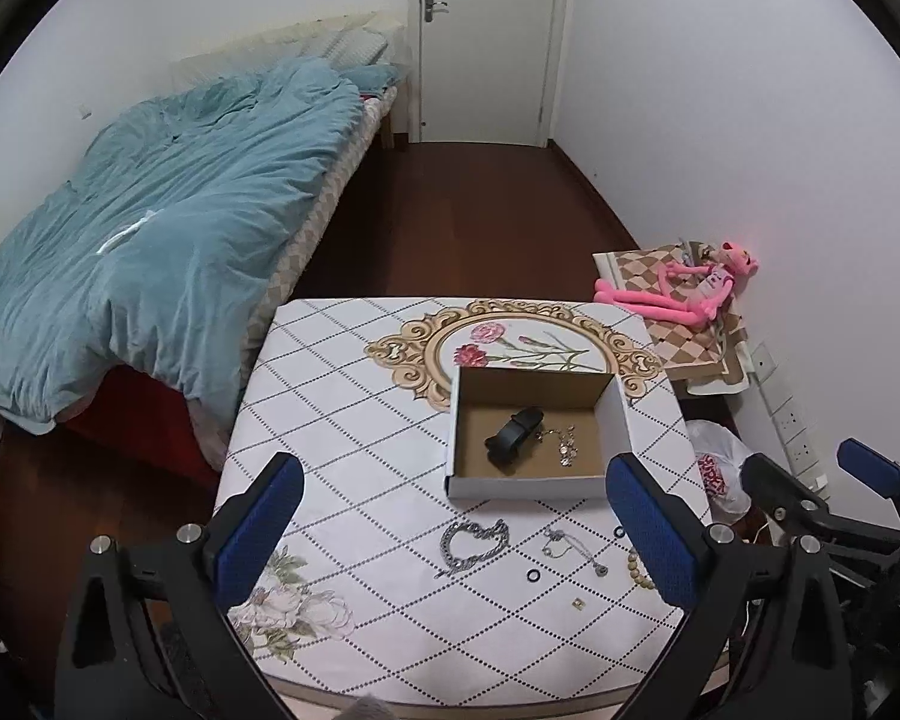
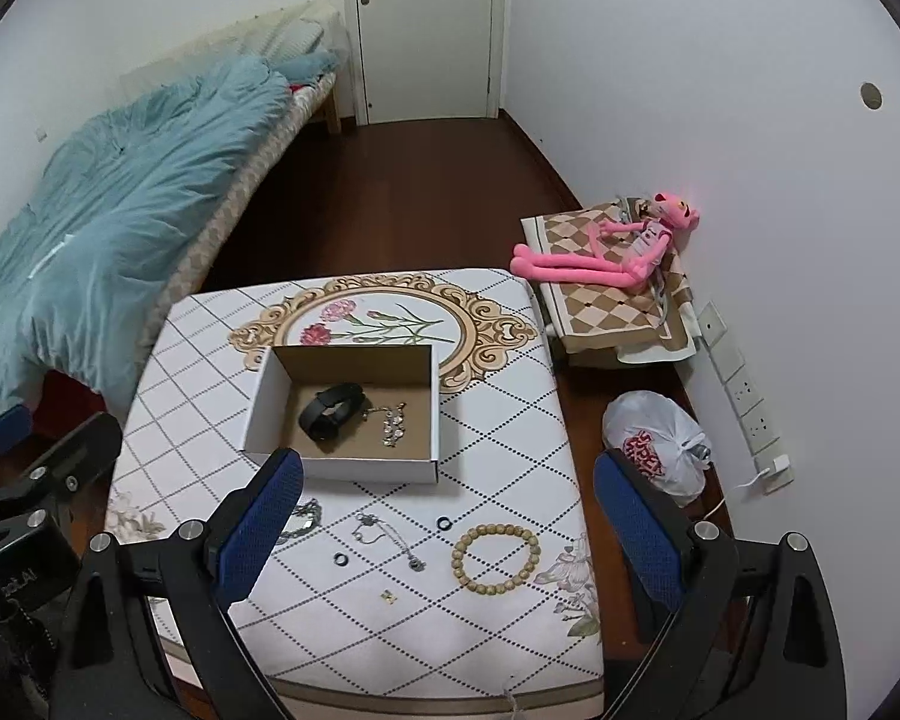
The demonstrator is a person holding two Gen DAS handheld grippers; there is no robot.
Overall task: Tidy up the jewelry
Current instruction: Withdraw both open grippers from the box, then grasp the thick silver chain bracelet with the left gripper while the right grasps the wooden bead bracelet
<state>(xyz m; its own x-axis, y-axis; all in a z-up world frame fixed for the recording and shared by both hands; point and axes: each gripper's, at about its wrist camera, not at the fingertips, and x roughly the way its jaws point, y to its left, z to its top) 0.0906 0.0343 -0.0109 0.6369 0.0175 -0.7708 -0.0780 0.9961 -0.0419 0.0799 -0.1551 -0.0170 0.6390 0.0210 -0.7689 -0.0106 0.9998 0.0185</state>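
An open cardboard box (image 1: 615, 420) (image 2: 258, 402) stands on the patterned table (image 1: 354, 420) (image 2: 498, 420). In it lie a black band (image 1: 513, 432) (image 2: 329, 408) and a silver jewelled chain (image 1: 564, 443) (image 2: 393, 423). In front of the box lie a chunky silver chain (image 1: 471, 540) (image 2: 303, 519), a thin silver necklace (image 1: 570, 546) (image 2: 390, 537), two black rings (image 1: 534, 575) (image 2: 444, 522), a wooden bead bracelet (image 2: 495, 558) (image 1: 637, 567) and a small gold piece (image 1: 578, 603) (image 2: 388, 596). My left gripper (image 1: 456, 531) and right gripper (image 2: 450, 531) are open and empty above the table's near edge.
A bed with a blue duvet (image 1: 150, 228) (image 2: 102, 204) lies to the left. A pink plush toy (image 1: 684, 291) (image 2: 606, 255) lies on a checked stool at the right. A white plastic bag (image 2: 654, 447) (image 1: 720, 468) sits on the floor by a power strip (image 2: 750, 402).
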